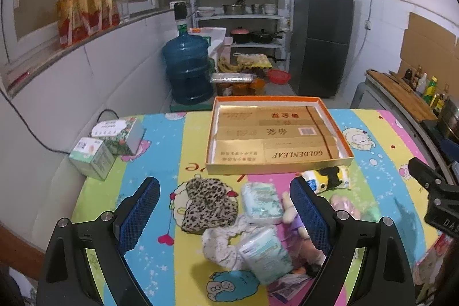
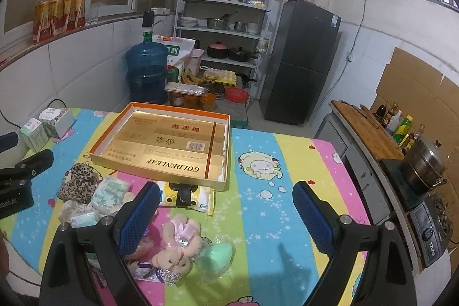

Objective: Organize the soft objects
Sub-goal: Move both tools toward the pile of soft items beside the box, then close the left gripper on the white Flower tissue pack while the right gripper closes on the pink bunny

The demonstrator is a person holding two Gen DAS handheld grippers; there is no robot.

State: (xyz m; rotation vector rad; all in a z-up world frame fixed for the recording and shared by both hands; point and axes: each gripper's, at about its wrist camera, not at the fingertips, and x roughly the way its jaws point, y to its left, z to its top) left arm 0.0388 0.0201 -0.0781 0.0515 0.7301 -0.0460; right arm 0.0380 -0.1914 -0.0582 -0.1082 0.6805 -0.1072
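An empty orange-rimmed gold box lies on the cartoon-print tablecloth. Before it sits a heap of soft things: a leopard-print cloth, two pale green tissue packs, a white floral cloth, a yellow wipes pack, a pink plush toy and a green sponge in clear wrap. My left gripper hangs open above the heap. My right gripper is open over the plush toy and sponge, holding nothing.
Two small cartons stand at the table's left edge. Beyond the table are a blue water jug, shelves of cookware and a dark fridge. A counter with a cutting board, bottles and a steel pot runs along the right.
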